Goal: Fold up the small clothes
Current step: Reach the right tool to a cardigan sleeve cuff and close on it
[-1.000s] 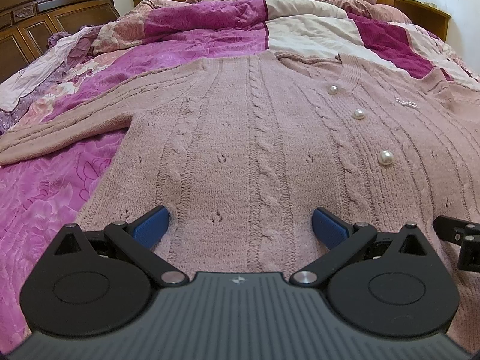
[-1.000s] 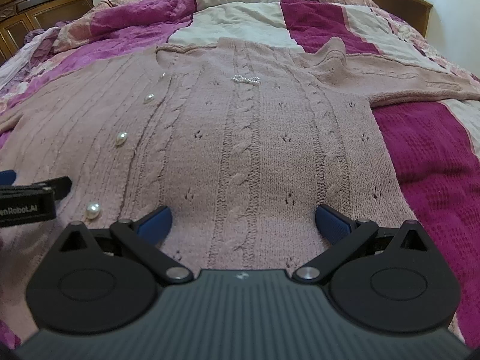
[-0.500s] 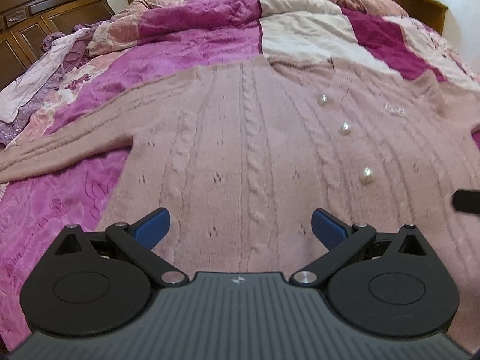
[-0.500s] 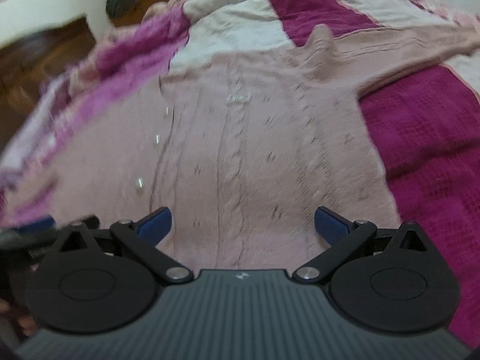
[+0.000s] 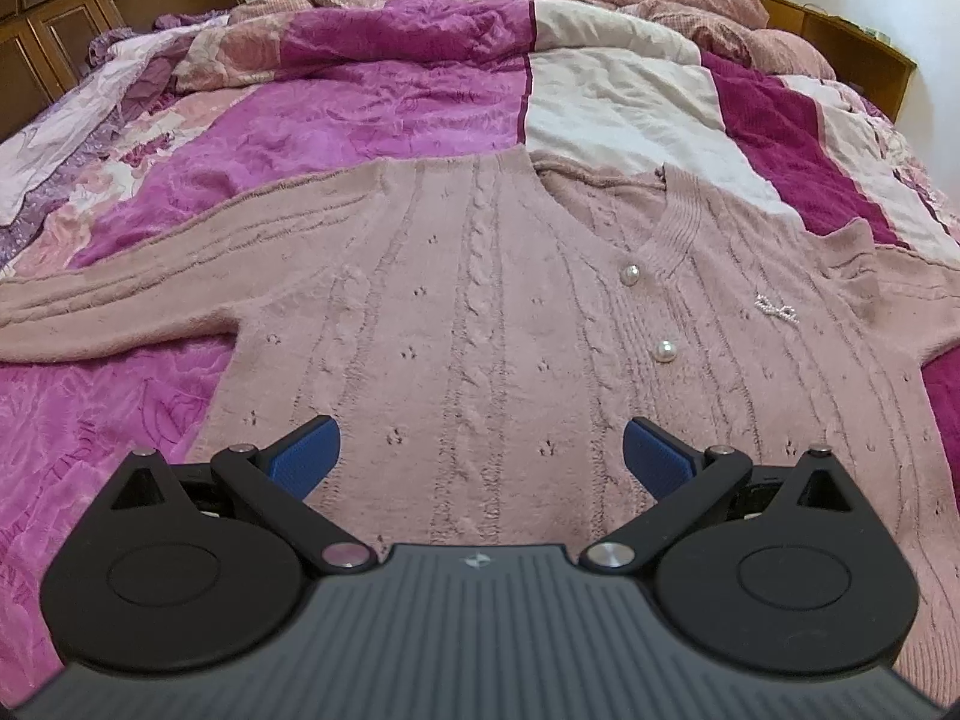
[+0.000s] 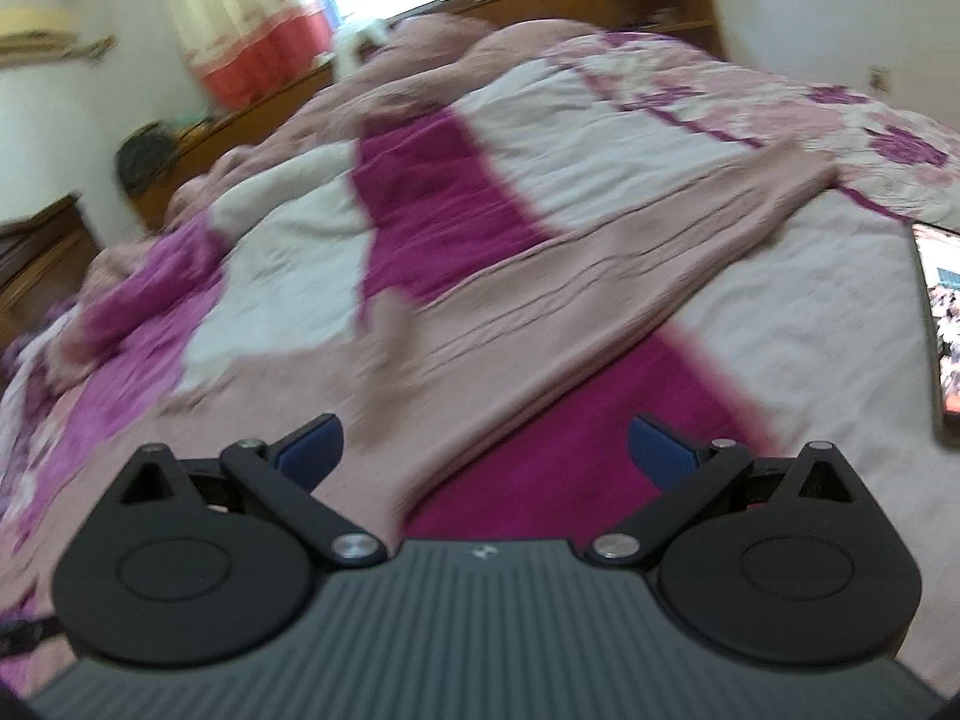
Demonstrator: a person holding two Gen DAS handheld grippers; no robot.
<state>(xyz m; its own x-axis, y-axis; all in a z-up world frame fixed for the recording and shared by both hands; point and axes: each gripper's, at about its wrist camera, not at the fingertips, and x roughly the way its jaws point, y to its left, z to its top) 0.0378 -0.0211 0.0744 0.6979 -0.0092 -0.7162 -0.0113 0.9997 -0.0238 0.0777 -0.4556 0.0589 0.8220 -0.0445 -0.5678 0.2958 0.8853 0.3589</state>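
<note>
A dusty-pink cable-knit cardigan (image 5: pixel 480 312) with pearl buttons (image 5: pixel 630 274) lies flat and spread on the bed, sleeves out to both sides. My left gripper (image 5: pixel 480 456) is open and empty, hovering over the cardigan's lower front. In the blurred right wrist view the cardigan's right sleeve (image 6: pixel 600 264) stretches away toward the far right. My right gripper (image 6: pixel 483 450) is open and empty, above where that sleeve meets the body.
The bed is covered by a patchwork quilt (image 5: pixel 372 108) in magenta, white and pink. A phone (image 6: pixel 942 324) with a lit screen lies on the quilt at the right. A wooden headboard (image 5: pixel 108 0) stands at the back left, and low shelving runs behind the bed.
My left gripper moved forward up the cardigan toward the neckline. My right gripper swung quickly right, from over the cardigan's body to over its right sleeve. Both stayed open.
</note>
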